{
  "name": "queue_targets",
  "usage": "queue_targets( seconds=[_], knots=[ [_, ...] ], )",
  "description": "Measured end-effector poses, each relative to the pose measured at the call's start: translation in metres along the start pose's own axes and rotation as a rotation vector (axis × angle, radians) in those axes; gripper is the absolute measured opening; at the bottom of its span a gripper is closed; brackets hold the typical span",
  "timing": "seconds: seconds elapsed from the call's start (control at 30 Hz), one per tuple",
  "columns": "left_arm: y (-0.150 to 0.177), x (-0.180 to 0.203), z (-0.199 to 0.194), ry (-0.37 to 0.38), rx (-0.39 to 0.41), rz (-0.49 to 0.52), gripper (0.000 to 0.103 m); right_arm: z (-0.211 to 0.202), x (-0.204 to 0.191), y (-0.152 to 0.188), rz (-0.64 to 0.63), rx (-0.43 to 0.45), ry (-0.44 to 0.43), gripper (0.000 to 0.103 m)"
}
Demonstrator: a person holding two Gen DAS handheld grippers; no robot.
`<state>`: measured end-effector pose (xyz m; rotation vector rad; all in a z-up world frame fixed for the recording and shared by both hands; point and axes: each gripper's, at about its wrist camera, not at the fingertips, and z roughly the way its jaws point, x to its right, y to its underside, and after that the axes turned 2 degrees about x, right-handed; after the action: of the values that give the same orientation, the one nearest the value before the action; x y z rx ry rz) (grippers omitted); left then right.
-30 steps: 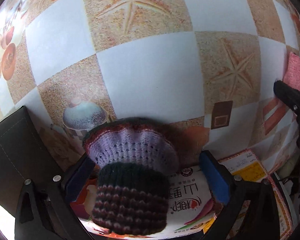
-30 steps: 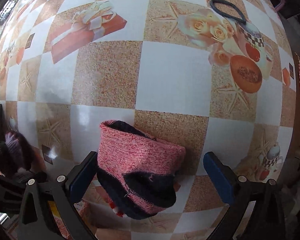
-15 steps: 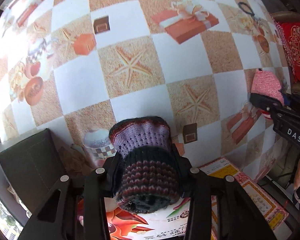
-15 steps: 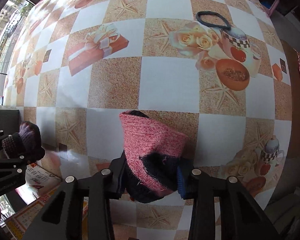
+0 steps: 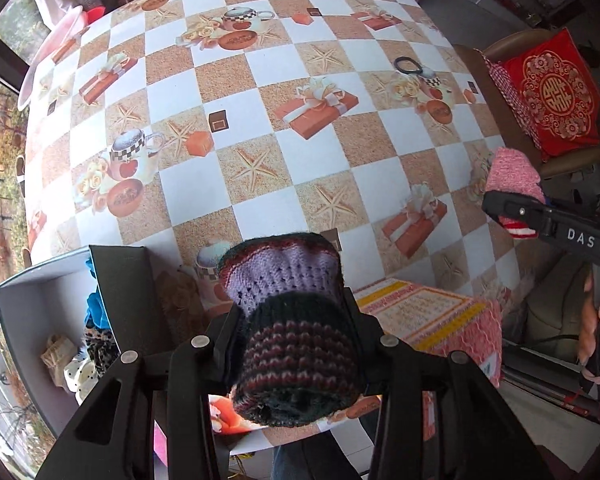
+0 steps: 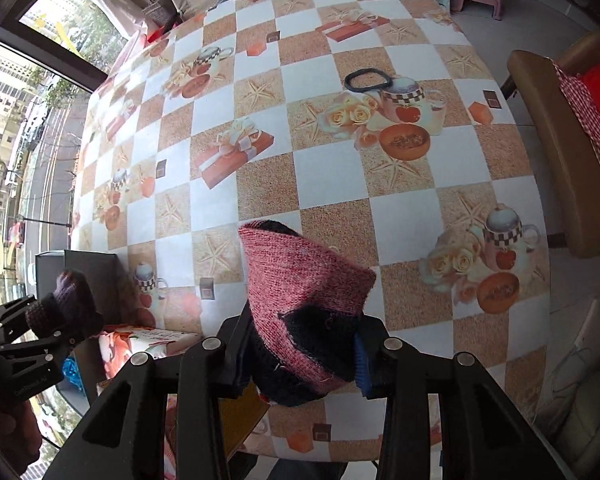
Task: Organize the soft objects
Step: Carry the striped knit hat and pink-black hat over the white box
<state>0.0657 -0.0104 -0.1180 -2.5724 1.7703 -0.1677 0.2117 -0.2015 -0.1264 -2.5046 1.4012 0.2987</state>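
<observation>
Progress looks early to midway here: 2 knitted pieces are up off the checked, picture-printed tablecloth [image 5: 260, 80], and neither is stowed yet. The open grey box [image 5: 32, 312] at the table's near left edge already holds a few soft items, a blue one and a spotted one among them. A black hair band [image 6: 367, 79] lies on the far side of the cloth, well apart from both hands, so my read is that it is left to collect.

Left gripper [image 5: 296, 344] now: jaws drawn in partway, clenched on the dark striped and lilac knitted roll [image 5: 292, 320], which bulges out between the pads, clear of the table and just beside the box.

Right gripper [image 6: 300, 356]: same story, squeezed onto the pink and black knitted piece [image 6: 304, 296], blue pad pressing its right flank, the pink top standing above the fingers.

Judgement: 2 drops into the box come next, with the left load nearest.
</observation>
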Motion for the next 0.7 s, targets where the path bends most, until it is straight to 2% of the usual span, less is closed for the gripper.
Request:
queue_targets(
  seconds=[0.3, 0.5, 0.7],
  knots=[
    [0.045, 0.013, -0.034, 0.076, 0.021, 0.079, 0.045, -0.045, -0.018, 0.034, 0.074, 0.079, -0.028, 0.041],
    [0.062, 0.018, -0.058, 0.118, 0.079, 0.171, 0.045, -0.066, -0.042, 0.057, 0.096, 0.121, -0.023, 0.041],
    [0.076, 0.01, -0.072, 0.169, 0.105, 0.196, 0.046, -0.076, -0.072, 0.079, 0.095, 0.136, -0.028, 0.041]
  ],
)
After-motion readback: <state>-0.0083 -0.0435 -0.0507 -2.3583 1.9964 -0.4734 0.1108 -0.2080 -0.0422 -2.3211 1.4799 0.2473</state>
